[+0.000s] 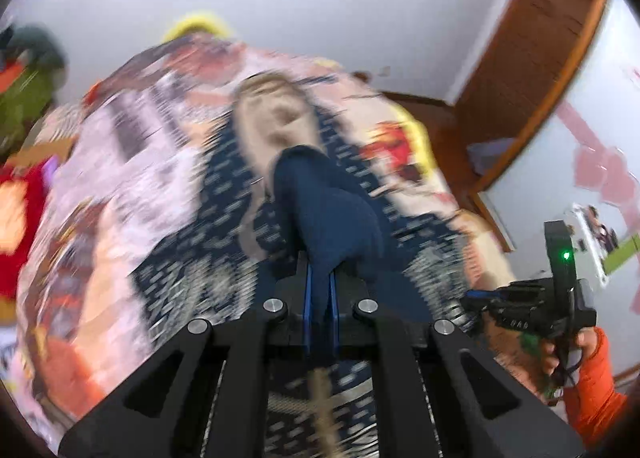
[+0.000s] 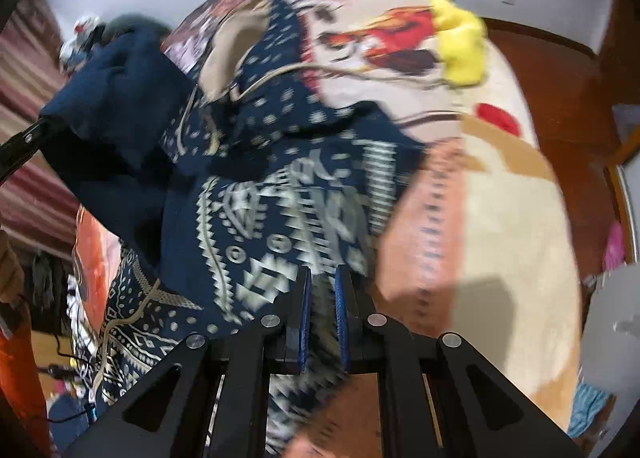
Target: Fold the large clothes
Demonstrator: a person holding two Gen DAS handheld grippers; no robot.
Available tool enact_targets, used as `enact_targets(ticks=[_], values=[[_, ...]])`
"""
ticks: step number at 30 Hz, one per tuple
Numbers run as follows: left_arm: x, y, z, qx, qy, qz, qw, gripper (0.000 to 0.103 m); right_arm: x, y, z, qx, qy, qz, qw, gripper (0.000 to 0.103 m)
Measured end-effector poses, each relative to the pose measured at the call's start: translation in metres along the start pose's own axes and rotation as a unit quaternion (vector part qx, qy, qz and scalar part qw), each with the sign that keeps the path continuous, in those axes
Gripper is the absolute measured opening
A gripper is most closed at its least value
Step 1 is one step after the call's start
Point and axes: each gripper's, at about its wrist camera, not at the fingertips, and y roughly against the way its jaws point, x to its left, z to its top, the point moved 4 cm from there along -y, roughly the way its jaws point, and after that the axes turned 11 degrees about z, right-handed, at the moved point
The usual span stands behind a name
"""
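Observation:
A navy hoodie (image 2: 280,194) with a white geometric pattern and a beige-lined hood (image 2: 240,42) lies bunched on the bed. My left gripper (image 1: 320,270) is shut on its plain navy sleeve (image 1: 324,202), which is lifted above the body of the garment. The right wrist view shows that sleeve (image 2: 116,90) raised at the upper left, with a black gripper finger (image 2: 24,142) under it. My right gripper (image 2: 323,278) is shut on the patterned cloth near the hoodie's right edge. A hand (image 1: 560,350) in an orange sleeve holds the right gripper at the far right.
The bed is covered by a colourful cartoon blanket (image 2: 500,218) with a yellow plush (image 2: 460,38) at its far edge. Brown wooden floor (image 2: 560,78) and a wooden door (image 1: 540,38) lie beyond. Red and green clothes (image 1: 20,186) sit to the left.

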Motion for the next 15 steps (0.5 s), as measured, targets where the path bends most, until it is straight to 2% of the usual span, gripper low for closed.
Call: enact_targets(ticks=[4, 6, 9, 11, 14, 15], values=[[0.041, -0.027, -0.038, 0.056, 0.010, 0.026, 0.9980, 0.009, 0.006, -0.045, 0.000, 0.061, 0.024, -0.038, 0.997, 0.008], [0.055, -0.047, -0.064, 0.089, 0.000, 0.040, 0.9952, 0.010, 0.009, -0.056, -0.006, 0.067, 0.050, -0.057, 0.995, 0.008], [0.068, -0.074, -0.109, 0.143, -0.005, 0.032, 0.9891, 0.013, 0.018, -0.055, -0.014, 0.067, 0.089, -0.081, 0.990, 0.008], [0.073, -0.082, -0.128, 0.155, -0.010, 0.027, 0.9874, 0.016, 0.018, -0.054, -0.020, 0.069, 0.088, -0.085, 0.990, 0.008], [0.077, -0.082, -0.149, 0.163, -0.013, 0.026, 0.9862, 0.033, 0.017, -0.048, -0.028, 0.067, 0.076, -0.083, 0.991, 0.008], [0.079, -0.078, -0.153, 0.161, -0.015, 0.029, 0.9864, 0.043, 0.017, -0.046, -0.030, 0.068, 0.070, -0.082, 0.992, 0.008]])
